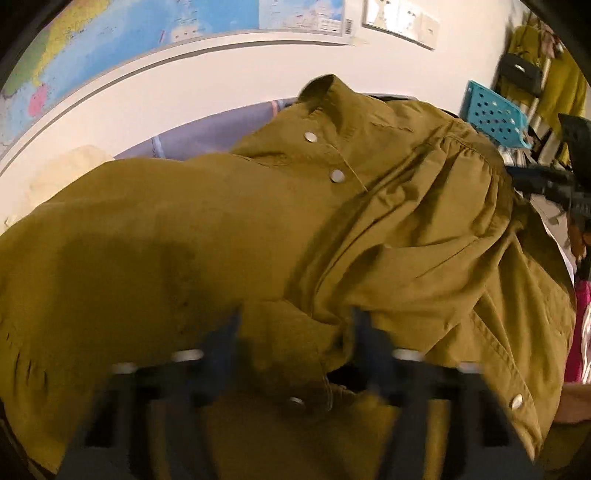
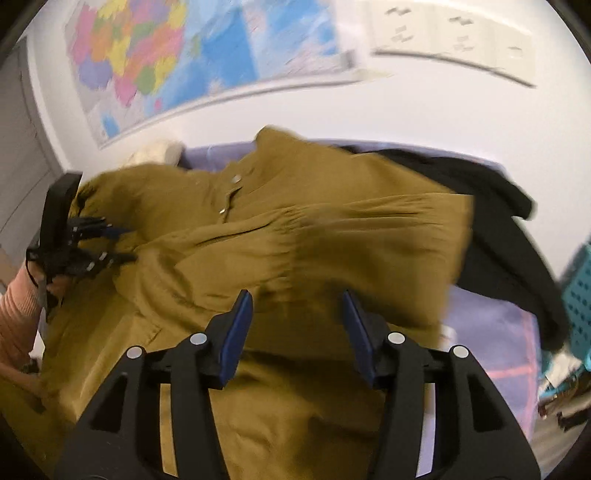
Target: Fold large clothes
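Observation:
An olive-brown snap-button jacket (image 1: 258, 221) lies spread and rumpled over a purple-covered surface (image 2: 491, 332), its collar toward the wall. My left gripper (image 1: 297, 332) is blurred low over the jacket's front, its blue pads apart with loose cloth lying beneath the gap. The right wrist view shows that same gripper (image 2: 123, 243) at the jacket's left edge, held by a hand in a pink sleeve (image 2: 16, 306). My right gripper (image 2: 297, 306) hovers over the jacket (image 2: 332, 229) near its gathered waist, jaws apart and gripping nothing. It also appears at the jacket's right side (image 1: 517, 177).
A black garment (image 2: 491, 206) lies under the jacket's far right side. A teal perforated basket (image 1: 495, 114) stands to the right, with hanging clothes (image 1: 561, 85) behind it. A cream cloth (image 1: 66, 173) sits at the far left by the wall, under a map (image 1: 147, 29).

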